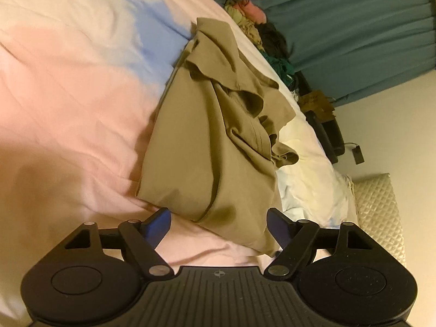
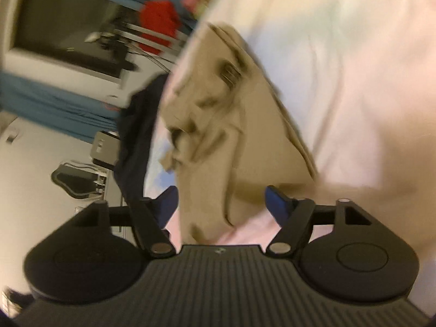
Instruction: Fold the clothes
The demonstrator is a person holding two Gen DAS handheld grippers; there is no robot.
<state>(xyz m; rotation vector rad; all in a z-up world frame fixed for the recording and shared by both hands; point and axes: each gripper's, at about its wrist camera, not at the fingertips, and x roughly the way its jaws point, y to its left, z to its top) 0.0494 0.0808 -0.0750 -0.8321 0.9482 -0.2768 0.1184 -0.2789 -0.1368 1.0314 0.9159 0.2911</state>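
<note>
The khaki garment (image 1: 207, 136) lies crumpled on a pastel bedspread (image 1: 68, 95) of pink, blue and cream patches, near the bed's far edge; its upper part is bunched into ruffled folds, and its lower part runs down in a smoother panel toward the camera. The left gripper (image 1: 219, 227) sits just over the near end of this cloth with its jaws standing wide; the blue-padded fingers (image 1: 159, 224) flank the fabric's hem on either side, and neither pad presses on it, so nothing is held. The right gripper (image 2: 222, 205) is likewise spread wide; the same khaki garment (image 2: 218, 125) passes between its fingers (image 2: 278, 203), with a gap visible at each pad, though this view is blurred. Beyond the bed's edge, a heap of mixed clothes (image 1: 253, 19) lies against teal curtains (image 1: 354, 32); a quilted pale cushion (image 1: 378, 212) rests by the wall at the right of the left view. In the right view a dark garment (image 2: 136, 141) hangs over the bed's side; a red item (image 2: 159, 26) sits further back.
</note>
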